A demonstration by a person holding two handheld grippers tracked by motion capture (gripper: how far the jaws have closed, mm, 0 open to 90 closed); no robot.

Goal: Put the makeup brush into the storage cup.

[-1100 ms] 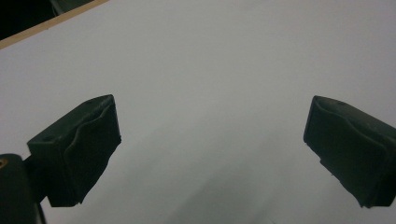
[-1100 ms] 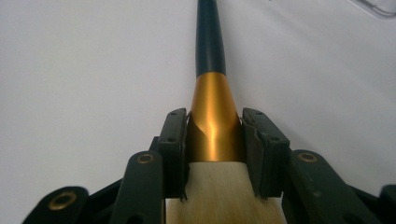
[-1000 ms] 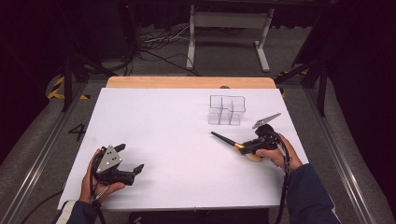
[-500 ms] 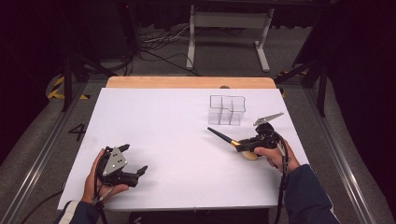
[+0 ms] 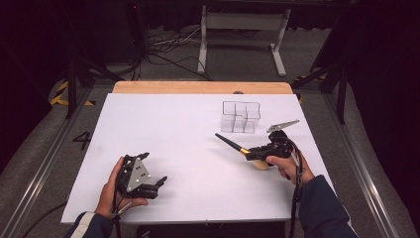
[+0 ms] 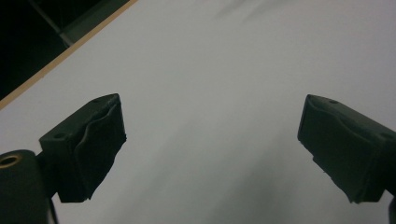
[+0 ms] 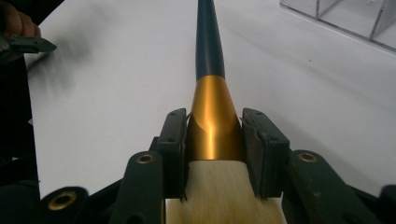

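Two grippers at work: one busy, one idle, over a wide white table.
Table (image 5: 188, 134): white top with a wooden far edge, mostly bare; largest thing in sight.
Clear box (image 5: 240, 117): see-through organiser with several compartments, standing on the far right part of the table; looks empty as far as I can tell.
Right gripper (image 5: 257, 151): jaws clenched on the gold collar of a brush, seen plainly in the right gripper view at (image 7: 214, 140).
Brush (image 5: 233, 144): dark handle pointing up-left toward the table's middle, gold collar (image 7: 212, 116) between the jaws, pale bristle end back toward the hand; it is near the box but apart from it.
Left gripper (image 5: 148, 184): resting near the front left edge, jaws standing wide apart with nothing between them (image 6: 210, 140).
Change since a second ago: the right hand has drawn a little toward the person, the handle tip has swung slightly left, and the left gripper has slid nearer the front edge.
Meaning, as I judge it: the brush is being lined up, probably to go into the box; no drop yet.
Hard to see: the bristle end is mostly covered by the hand and gripper; whether the brush is lifted or grazing the table I cannot tell; the box walls blur into the white surface.
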